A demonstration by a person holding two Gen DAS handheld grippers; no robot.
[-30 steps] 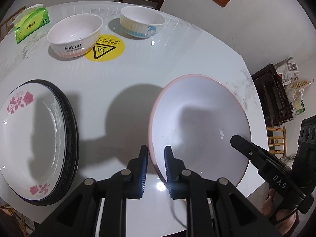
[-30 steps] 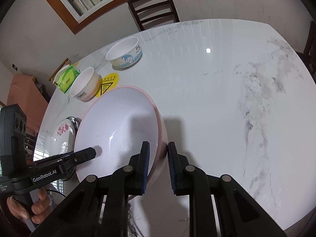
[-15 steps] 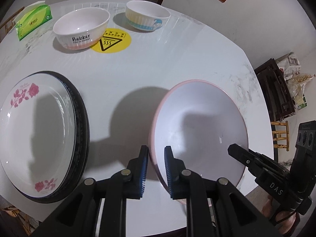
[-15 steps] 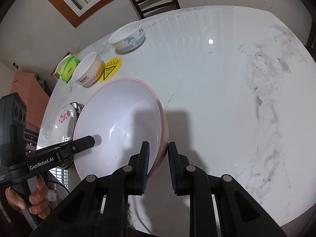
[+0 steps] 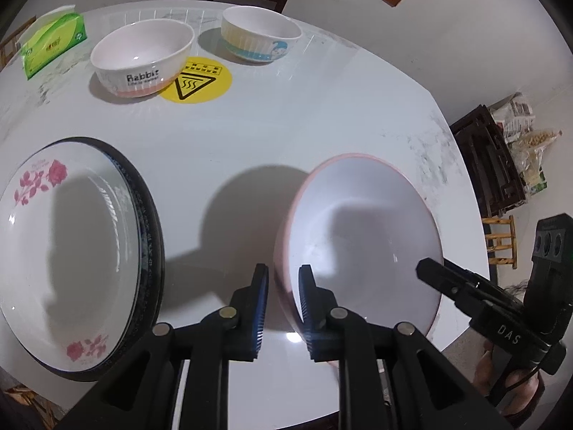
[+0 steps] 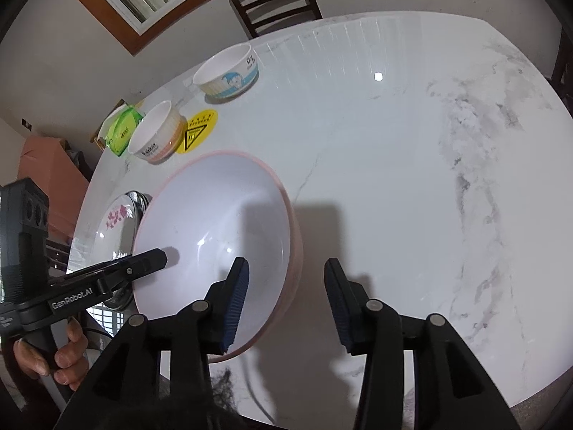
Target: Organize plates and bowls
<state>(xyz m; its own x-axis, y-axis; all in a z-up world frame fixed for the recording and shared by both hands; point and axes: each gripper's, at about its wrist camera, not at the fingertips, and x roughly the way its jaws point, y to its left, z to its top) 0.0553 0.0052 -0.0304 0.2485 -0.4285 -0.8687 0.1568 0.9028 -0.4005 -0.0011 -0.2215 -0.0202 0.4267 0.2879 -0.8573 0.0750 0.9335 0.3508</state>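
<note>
We observed the left gripper point(image 5: 283, 308) clamped on the near rim of the pink bowl point(image 5: 361, 236), which stood near the marble table's point(image 6: 394, 150) front edge. The right gripper point(image 6: 284, 308) was opening, its pads clear of the opposite rim. Whether the bowl rested fully flat, we could not tell.

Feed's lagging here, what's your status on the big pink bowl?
Left gripper clamped on pink bowl rim. Right gripper opening, rim between its pads, untouched. Bowl low over table. Nothing in the way.
</note>
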